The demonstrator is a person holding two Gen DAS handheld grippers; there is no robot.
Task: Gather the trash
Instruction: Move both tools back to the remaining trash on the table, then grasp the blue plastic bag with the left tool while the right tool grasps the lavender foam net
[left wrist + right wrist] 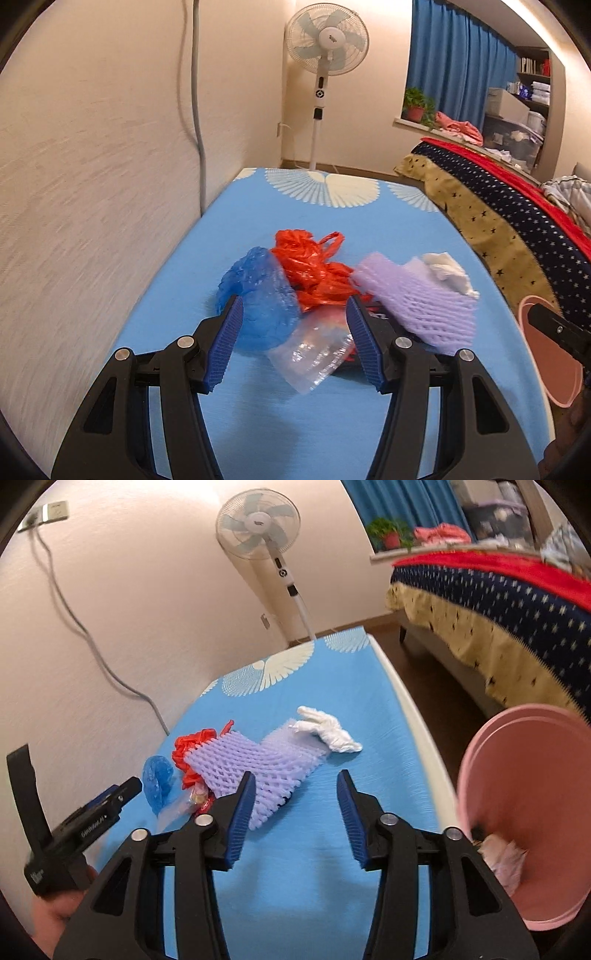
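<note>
Trash pile lies mid-desk [155, 332]; left gripper [293, 347], fingers parted and empty, straddles the clear wrapper [314, 356], nearer it than the right gripper [295, 816], also parted and empty, whose left finger overlaps the foam net [255, 764], bin [524, 812] right

The left gripper [293, 345] was held tilted downward, its jaws apart, with nothing pressed between its blue pads [225, 349]. The right gripper [297, 816] was tilted down too, jaws apart and empty. A hand [55, 912] was seen gripping the left gripper's handle.
</note>
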